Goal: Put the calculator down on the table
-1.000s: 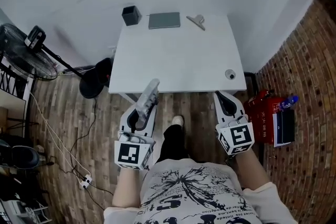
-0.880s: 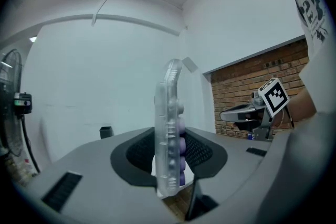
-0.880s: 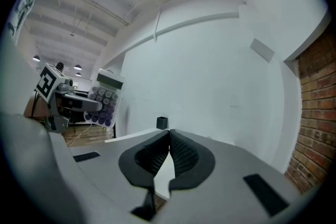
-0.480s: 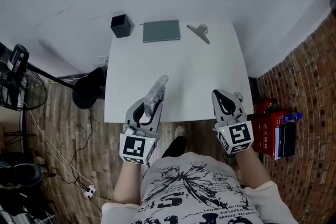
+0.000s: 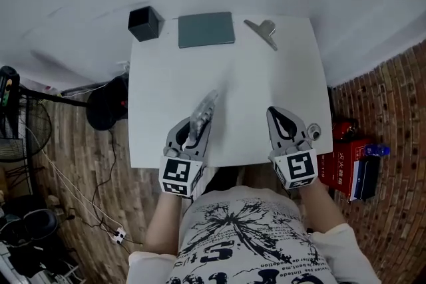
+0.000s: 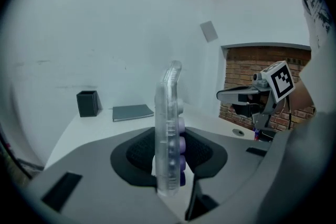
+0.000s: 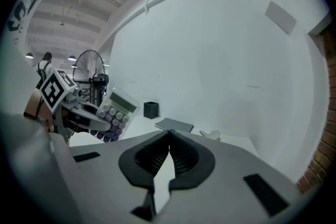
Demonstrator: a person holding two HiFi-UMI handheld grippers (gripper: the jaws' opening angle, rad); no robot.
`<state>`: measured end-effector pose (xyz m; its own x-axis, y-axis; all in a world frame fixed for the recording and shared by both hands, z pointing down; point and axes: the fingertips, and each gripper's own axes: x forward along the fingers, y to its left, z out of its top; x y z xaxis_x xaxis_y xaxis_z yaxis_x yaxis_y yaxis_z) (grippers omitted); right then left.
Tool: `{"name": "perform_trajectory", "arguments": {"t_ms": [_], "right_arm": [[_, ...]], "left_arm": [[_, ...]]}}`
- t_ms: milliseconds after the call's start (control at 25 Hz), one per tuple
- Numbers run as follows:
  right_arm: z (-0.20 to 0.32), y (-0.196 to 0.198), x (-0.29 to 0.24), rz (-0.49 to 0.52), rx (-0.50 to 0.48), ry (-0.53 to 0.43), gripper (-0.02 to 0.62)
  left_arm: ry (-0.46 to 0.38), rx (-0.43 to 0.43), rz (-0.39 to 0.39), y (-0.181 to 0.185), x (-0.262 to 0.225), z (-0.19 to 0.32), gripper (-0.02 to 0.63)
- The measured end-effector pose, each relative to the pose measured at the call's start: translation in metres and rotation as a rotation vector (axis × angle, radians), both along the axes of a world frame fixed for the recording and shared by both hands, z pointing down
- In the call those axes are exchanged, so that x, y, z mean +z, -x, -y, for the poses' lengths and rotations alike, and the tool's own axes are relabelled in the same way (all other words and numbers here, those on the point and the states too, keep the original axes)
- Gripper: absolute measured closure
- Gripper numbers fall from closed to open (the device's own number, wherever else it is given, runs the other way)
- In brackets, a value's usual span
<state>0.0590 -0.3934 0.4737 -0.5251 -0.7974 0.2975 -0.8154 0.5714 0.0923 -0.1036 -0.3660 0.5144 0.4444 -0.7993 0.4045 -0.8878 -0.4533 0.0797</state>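
A clear calculator (image 5: 202, 114) with purple and white keys stands on edge between the pads of my left gripper (image 5: 193, 134), which is shut on it. It hangs over the near part of the white table (image 5: 266, 76), tilted up and forward. In the left gripper view the calculator (image 6: 169, 123) shows edge-on, keys facing right. My right gripper (image 5: 281, 119) hovers over the table's near right edge, shut with nothing in it; its tips meet in the right gripper view (image 7: 169, 136). That view also shows the calculator (image 7: 114, 112) face-on at the left.
At the table's far edge sit a black box (image 5: 144, 23), a grey notebook (image 5: 206, 30) and a metal clip (image 5: 261, 30). A small round cap (image 5: 313, 133) lies near the right gripper. A red box (image 5: 346, 157) stands on the floor to the right, a fan base (image 5: 106, 103) to the left.
Both grippers have moved forward from over the floor to over the table's near edge and come lower. The calculator stays held in the left gripper.
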Motion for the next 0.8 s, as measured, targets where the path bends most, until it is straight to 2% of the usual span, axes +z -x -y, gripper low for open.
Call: {"name": "perform_trajectory", "arguments": {"t_ms": [280, 440, 600, 800], "right_arm": [[0.034, 0.013, 0.037, 0.008, -0.007, 0.055, 0.58], [0.042, 0.018, 0.053, 0.0, 0.002, 0.086, 0.58], [0.048, 0.018, 0.061, -0.007, 0.011, 0.106, 0.58], [0.056, 0.017, 0.062, -0.021, 0.011, 0.112, 0.58]], "left_arm": [[0.164, 0.006, -0.062, 0.003, 0.068, 0.028, 0.465], [0.239, 0.022, -0.162, -0.002, 0.093, 0.039, 0.465], [0.291, -0.002, -0.273, -0.002, 0.099, 0.053, 0.463], [0.317, -0.036, -0.323, 0.0, 0.103, 0.067, 0.456]]}}
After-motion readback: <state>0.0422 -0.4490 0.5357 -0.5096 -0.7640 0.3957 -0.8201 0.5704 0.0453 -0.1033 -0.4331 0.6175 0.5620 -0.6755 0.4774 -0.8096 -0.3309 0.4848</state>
